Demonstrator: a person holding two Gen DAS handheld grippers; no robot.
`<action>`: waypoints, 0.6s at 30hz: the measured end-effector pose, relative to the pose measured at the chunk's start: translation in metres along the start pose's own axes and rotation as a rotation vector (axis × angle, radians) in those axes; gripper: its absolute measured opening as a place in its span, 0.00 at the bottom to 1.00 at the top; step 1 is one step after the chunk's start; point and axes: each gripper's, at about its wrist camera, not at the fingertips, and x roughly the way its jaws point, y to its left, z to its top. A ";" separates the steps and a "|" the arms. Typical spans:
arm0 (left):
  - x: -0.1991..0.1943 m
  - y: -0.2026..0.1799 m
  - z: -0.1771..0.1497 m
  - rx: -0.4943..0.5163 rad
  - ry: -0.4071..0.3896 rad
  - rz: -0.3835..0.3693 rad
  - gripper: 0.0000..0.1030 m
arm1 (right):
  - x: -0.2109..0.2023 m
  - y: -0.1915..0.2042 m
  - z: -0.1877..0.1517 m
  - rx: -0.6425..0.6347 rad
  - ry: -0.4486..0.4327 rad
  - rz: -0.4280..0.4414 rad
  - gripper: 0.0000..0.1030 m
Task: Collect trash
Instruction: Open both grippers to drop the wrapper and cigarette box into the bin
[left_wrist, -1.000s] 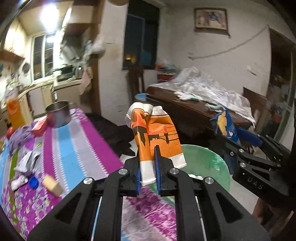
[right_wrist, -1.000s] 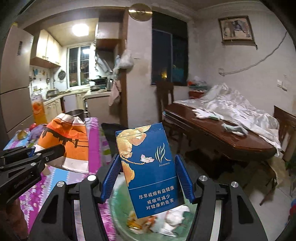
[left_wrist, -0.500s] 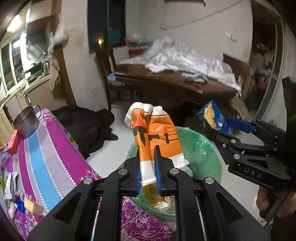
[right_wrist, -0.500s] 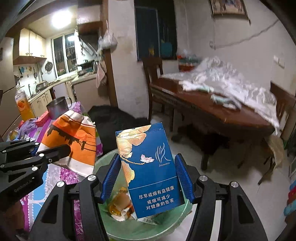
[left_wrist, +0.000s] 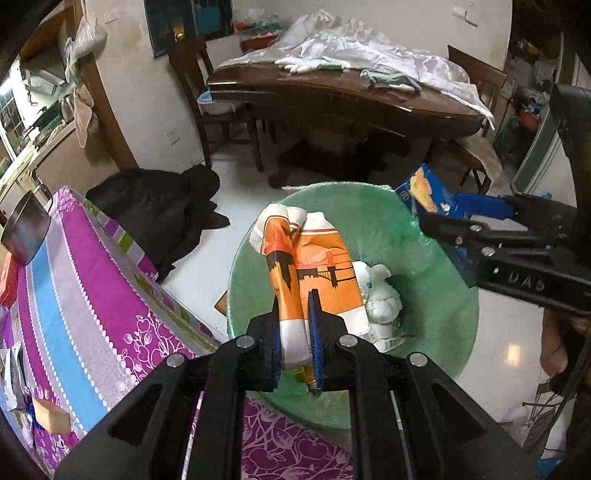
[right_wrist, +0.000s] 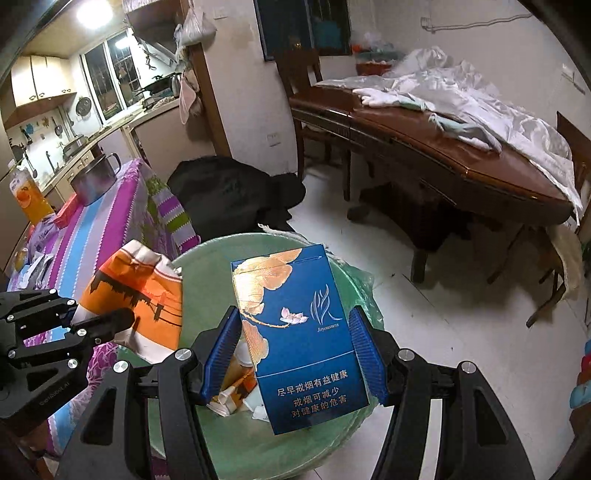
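Note:
My left gripper (left_wrist: 295, 332) is shut on an orange and white wrapper (left_wrist: 314, 266), held over the green-lined trash bin (left_wrist: 436, 321). The wrapper also shows in the right wrist view (right_wrist: 136, 295). My right gripper (right_wrist: 295, 347) is shut on a blue cigarette box (right_wrist: 299, 332) above the same bin (right_wrist: 266, 443). In the left wrist view the box (left_wrist: 424, 192) sits over the bin's far right rim. White crumpled trash (left_wrist: 380, 295) and wrappers (right_wrist: 232, 391) lie inside the bin.
A table with a purple and blue striped cloth (left_wrist: 74, 295) stands left of the bin, with a steel pot (left_wrist: 26, 229) and small litter. A dark bag (left_wrist: 159, 206) lies on the floor. A wooden table (right_wrist: 443, 155) with white cloth stands behind.
Both grippers have tilted down and moved over the bin, still holding the wrapper and the box. The bin's inside now fills more of both views.

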 end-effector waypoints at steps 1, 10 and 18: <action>0.001 0.001 0.002 -0.001 0.004 0.003 0.11 | 0.002 0.000 -0.001 0.001 0.003 -0.002 0.60; 0.004 0.000 0.005 -0.001 0.019 0.016 0.11 | 0.005 0.001 -0.008 0.000 0.011 -0.001 0.60; 0.004 0.003 0.007 -0.011 0.018 0.018 0.12 | 0.002 0.006 -0.006 -0.010 0.004 -0.004 0.60</action>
